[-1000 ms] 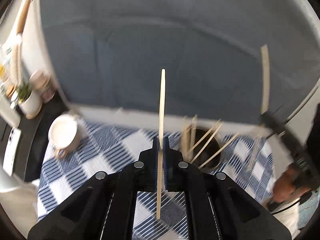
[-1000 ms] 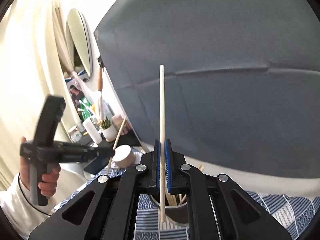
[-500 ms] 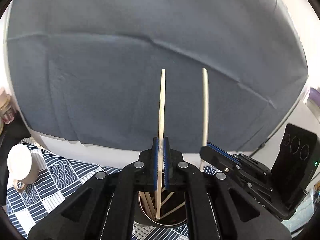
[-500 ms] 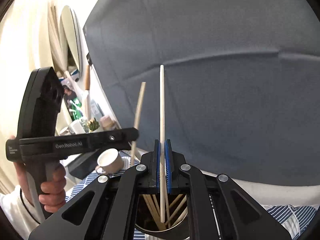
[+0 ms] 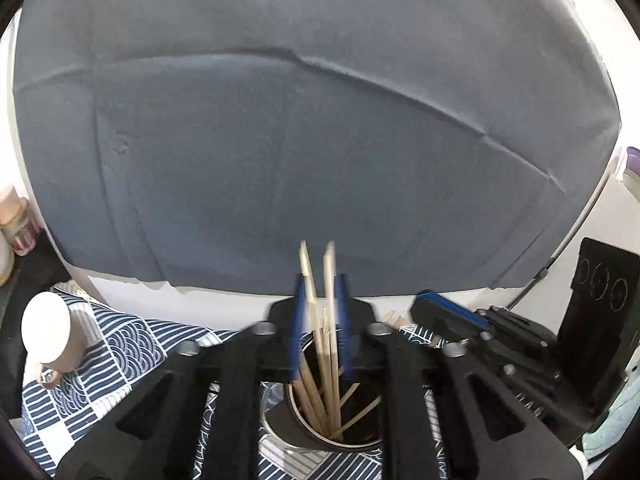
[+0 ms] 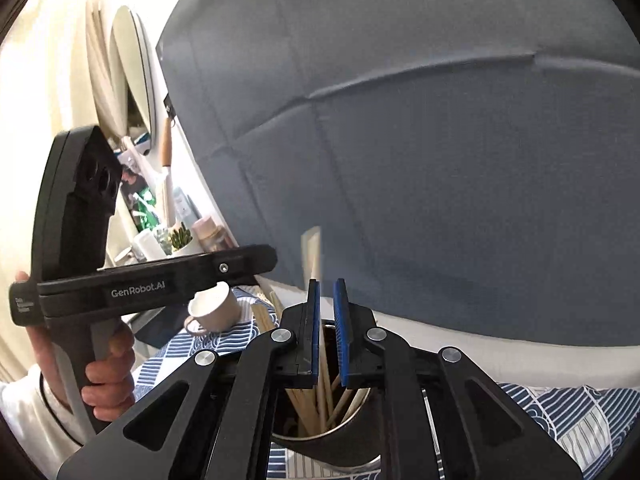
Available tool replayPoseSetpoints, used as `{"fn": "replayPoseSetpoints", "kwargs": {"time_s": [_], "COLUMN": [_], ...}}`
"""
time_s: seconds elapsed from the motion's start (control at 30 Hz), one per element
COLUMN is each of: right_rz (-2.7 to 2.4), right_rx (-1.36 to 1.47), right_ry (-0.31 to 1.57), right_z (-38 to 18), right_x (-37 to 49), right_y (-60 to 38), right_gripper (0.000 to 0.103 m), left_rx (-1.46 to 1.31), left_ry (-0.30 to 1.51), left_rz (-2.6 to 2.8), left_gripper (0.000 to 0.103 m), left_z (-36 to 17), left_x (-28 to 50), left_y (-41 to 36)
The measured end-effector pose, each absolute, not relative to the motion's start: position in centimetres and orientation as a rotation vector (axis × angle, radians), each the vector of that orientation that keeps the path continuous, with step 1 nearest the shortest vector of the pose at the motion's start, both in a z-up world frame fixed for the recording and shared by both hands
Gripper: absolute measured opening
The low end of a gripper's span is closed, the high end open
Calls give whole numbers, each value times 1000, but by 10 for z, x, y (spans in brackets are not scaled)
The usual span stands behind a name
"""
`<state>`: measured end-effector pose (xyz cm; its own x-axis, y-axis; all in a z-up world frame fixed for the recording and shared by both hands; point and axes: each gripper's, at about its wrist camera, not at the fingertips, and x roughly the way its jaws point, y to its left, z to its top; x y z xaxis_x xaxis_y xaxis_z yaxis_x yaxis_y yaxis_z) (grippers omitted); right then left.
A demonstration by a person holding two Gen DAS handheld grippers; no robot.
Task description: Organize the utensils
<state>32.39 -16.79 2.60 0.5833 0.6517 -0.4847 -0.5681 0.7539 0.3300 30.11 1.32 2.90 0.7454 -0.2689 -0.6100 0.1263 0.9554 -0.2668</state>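
Note:
A dark round holder (image 5: 280,426) with several wooden chopsticks stands on the patterned cloth, right under both grippers. My left gripper (image 5: 320,280) hangs over it with its jaws opening. A blurred chopstick (image 5: 308,280) slips down between the blue pads, loose, into the holder. My right gripper (image 6: 326,282) is above the same holder (image 6: 340,452), its jaws opening a narrow gap. Its pale chopstick (image 6: 312,256) slides down along the left pad, blurred. Each gripper shows in the other's view: the right gripper (image 5: 424,300) close at the right, the left gripper (image 6: 272,260) in a hand at the left.
A beige mug (image 5: 48,332) (image 6: 212,308) lies on the blue-and-white cloth (image 5: 120,344) to the left. Loose chopsticks (image 6: 266,316) lie by it. A grey-blue backdrop (image 5: 320,120) closes the rear. A plant pot (image 6: 182,240) and jars crowd the far left.
Both grippers have come down over the holder. Their jaws, shut on upright chopsticks before, now stand apart, and both chopsticks have dropped lower into the holder.

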Motion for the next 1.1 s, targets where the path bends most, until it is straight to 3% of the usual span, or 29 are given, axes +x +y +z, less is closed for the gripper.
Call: {"fn": "replayPoseSetpoints", "kwargs": {"time_s": [0.07, 0.13, 0.2, 0.23, 0.3, 0.37, 0.53, 1.1], "right_rz": [708, 694, 681, 669, 660, 654, 596, 533], "right_rx": [143, 134, 127, 120, 107, 98, 63, 41], "right_ry": [613, 612, 614, 613, 610, 623, 651, 748], "right_z": [31, 37, 41, 44, 48, 50, 52, 49], "right_x": [319, 314, 311, 307, 297, 289, 254, 161], "right_y": [-172, -177, -179, -181, -183, -185, -192, -217], "right_gripper": [9, 10, 24, 34, 36, 50, 78, 92], "left_rx": [-213, -212, -218, -219, -210, -197, -160, -106], "left_ry": [687, 682, 681, 692, 693, 702, 708, 803], "left_rz": [-211, -191, -186, -184, -169, -150, -138, -103], "left_gripper": [36, 57, 62, 70, 81, 95, 97, 97], "left_z": [34, 38, 40, 39, 41, 40, 34, 33], "left_x": [295, 287, 279, 276, 265, 257, 227, 114], "left_y": [16, 19, 23, 24, 27, 27, 26, 28]}}
